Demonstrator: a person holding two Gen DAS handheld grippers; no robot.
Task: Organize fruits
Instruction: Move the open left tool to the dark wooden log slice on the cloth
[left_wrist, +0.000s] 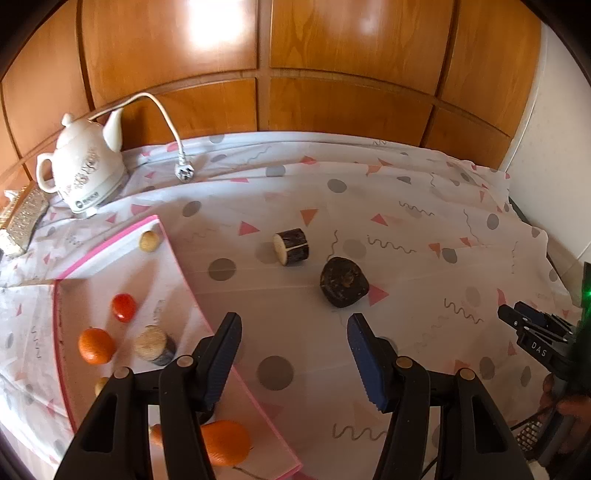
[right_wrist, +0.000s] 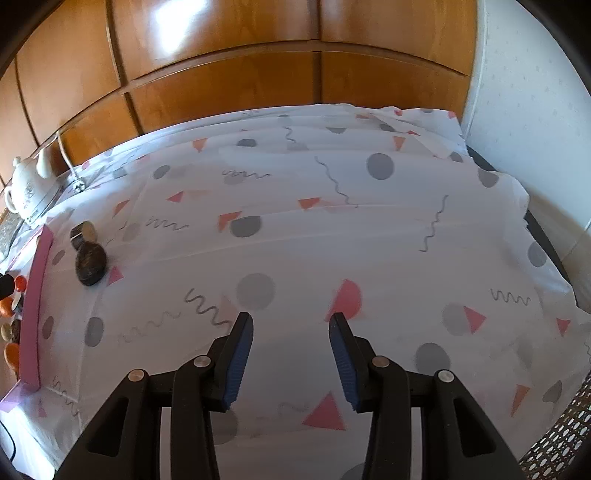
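A shallow pink-edged box (left_wrist: 173, 254) at the left holds a red tomato (left_wrist: 123, 306), an orange mandarin (left_wrist: 96, 345), a carrot-coloured fruit (left_wrist: 225, 441), a tan nut (left_wrist: 149, 240) and a short log piece (left_wrist: 153, 345). On the cloth beyond lie a bark-covered log slice (left_wrist: 291, 246) and a dark lumpy fruit (left_wrist: 343, 282). My left gripper (left_wrist: 293, 325) is open, empty, just short of the dark fruit. My right gripper (right_wrist: 291, 323) is open over bare cloth; the dark fruit (right_wrist: 90, 264) and log slice (right_wrist: 83, 232) lie far to its left. The right gripper (left_wrist: 517, 321) also shows at the left view's right edge.
A white ceramic kettle (left_wrist: 85, 166) with a loose cord and plug (left_wrist: 184, 171) stands at the back left before wooden cabinet doors (left_wrist: 295, 74). A patterned cloth (right_wrist: 332, 229) covers the table. A glittery brush-like item (left_wrist: 24, 218) lies at the far left.
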